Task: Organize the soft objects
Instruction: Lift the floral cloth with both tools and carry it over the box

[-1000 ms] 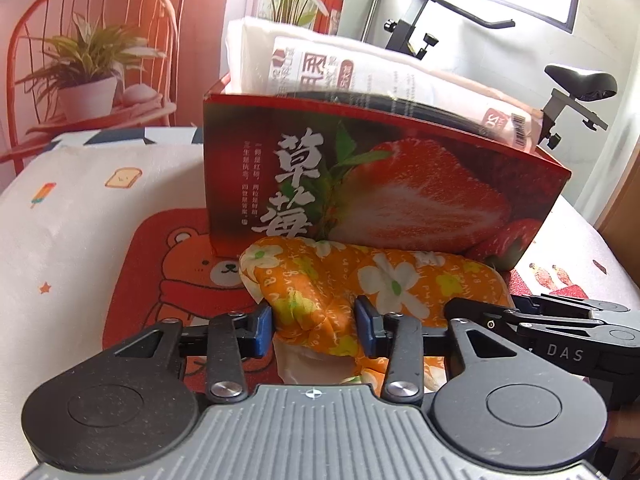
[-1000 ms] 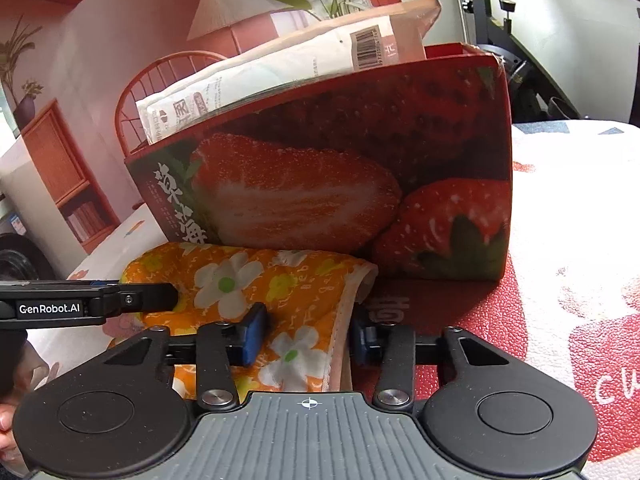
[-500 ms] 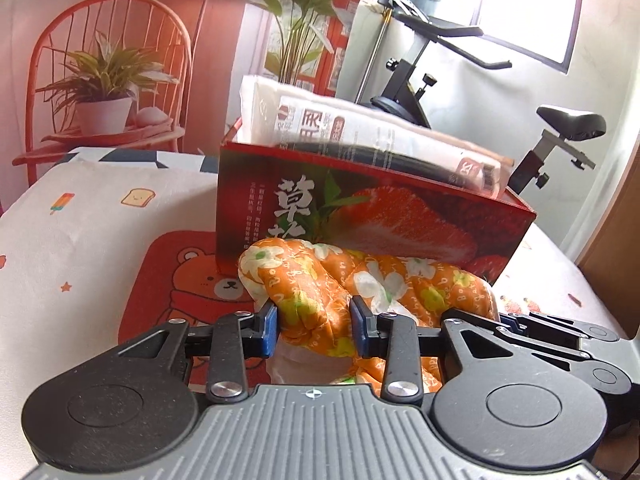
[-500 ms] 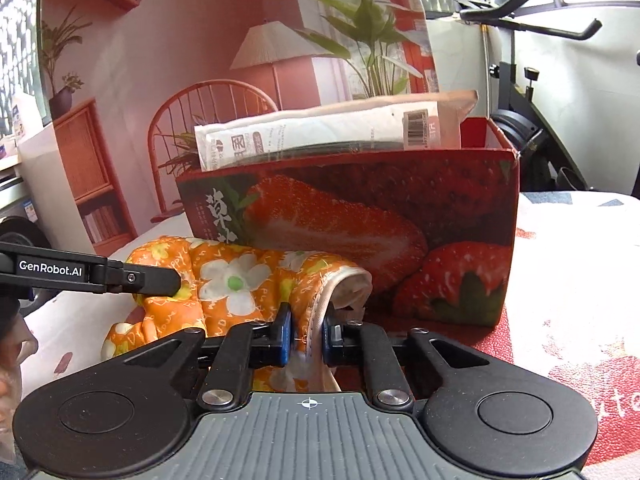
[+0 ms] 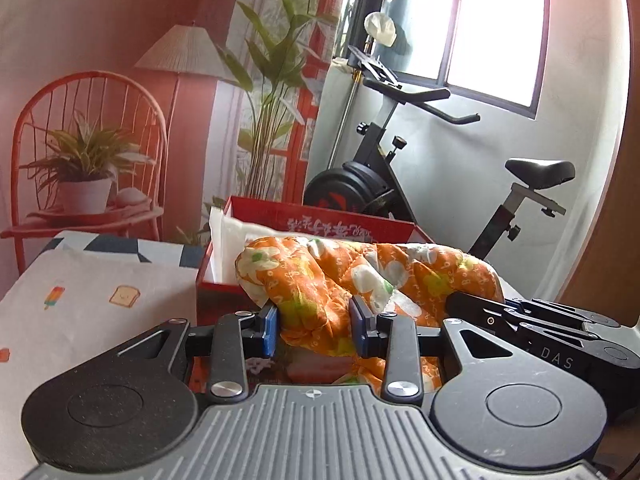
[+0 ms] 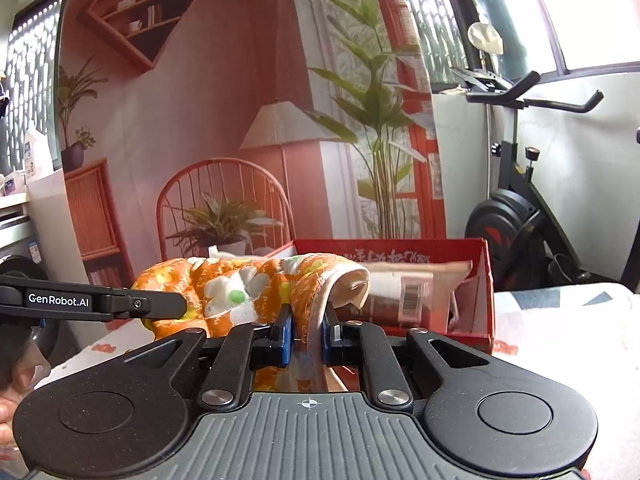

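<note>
An orange quilted cloth with white flowers (image 5: 360,276) (image 6: 248,284) hangs in the air between both grippers, level with the rim of the red strawberry box (image 5: 320,220) (image 6: 476,280). My left gripper (image 5: 315,330) is shut on a thick bunch of one end. My right gripper (image 6: 307,334) is shut on the white-lined edge of the other end. In the box lies a white pack with a barcode (image 6: 404,290) (image 5: 228,240). Each view shows the other gripper's black body beside the cloth.
The box stands on a table under a white cartoon-print cloth (image 5: 100,292). Behind it are an orange-toned backdrop, an exercise bike (image 5: 400,176) (image 6: 520,216) and a window. A person's fingers (image 6: 8,408) show at the lower left of the right wrist view.
Both grippers rose with the cloth, from the table in front of the box to rim height. The right gripper shut on the cloth's edge. The box's open top now shows.
</note>
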`<control>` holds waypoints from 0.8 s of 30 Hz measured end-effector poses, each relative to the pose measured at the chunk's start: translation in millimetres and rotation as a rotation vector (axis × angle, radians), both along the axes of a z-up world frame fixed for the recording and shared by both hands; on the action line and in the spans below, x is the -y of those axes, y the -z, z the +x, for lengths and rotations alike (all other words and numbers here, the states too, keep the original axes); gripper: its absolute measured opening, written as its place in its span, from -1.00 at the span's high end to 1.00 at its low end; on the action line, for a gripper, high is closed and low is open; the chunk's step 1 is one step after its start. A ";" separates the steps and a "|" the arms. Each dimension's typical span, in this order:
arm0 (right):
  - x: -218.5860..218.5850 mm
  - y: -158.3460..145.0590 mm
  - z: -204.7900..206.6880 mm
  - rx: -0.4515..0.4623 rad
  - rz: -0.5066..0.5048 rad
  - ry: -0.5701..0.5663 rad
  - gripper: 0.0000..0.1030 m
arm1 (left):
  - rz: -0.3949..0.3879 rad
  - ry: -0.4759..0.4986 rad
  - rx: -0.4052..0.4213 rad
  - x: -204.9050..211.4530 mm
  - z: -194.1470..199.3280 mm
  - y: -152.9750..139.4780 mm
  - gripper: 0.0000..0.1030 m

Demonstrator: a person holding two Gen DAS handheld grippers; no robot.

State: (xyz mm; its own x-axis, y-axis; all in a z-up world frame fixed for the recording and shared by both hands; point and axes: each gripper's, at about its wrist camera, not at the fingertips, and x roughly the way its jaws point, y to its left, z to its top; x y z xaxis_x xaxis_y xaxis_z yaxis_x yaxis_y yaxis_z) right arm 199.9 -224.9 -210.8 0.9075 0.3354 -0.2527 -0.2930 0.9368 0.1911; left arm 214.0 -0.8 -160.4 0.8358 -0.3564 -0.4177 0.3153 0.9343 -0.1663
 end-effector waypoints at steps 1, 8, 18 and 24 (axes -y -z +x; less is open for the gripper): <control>0.8 -6.3 5.3 0.009 0.000 0.000 0.76 | 0.003 0.001 0.014 1.1 3.5 -4.8 0.28; 8.0 -41.2 47.7 0.051 -0.001 0.005 0.76 | 0.010 0.002 0.091 9.3 39.9 -32.4 0.28; 16.0 -59.5 138.9 0.041 -0.074 0.028 0.76 | 0.003 -0.016 0.033 22.4 128.5 -31.1 0.28; 16.1 -46.0 181.6 -0.015 -0.110 0.050 0.76 | 0.006 -0.033 -0.015 30.0 163.6 -20.2 0.28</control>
State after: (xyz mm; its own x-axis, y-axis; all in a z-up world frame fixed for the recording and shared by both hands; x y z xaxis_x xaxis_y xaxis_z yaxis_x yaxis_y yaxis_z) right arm 381.5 -241.0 -164.8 0.9182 0.2595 -0.2993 -0.2433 0.9657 0.0908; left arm 377.6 -30.8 -140.3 0.8409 -0.3262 -0.4319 0.2819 0.9452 -0.1650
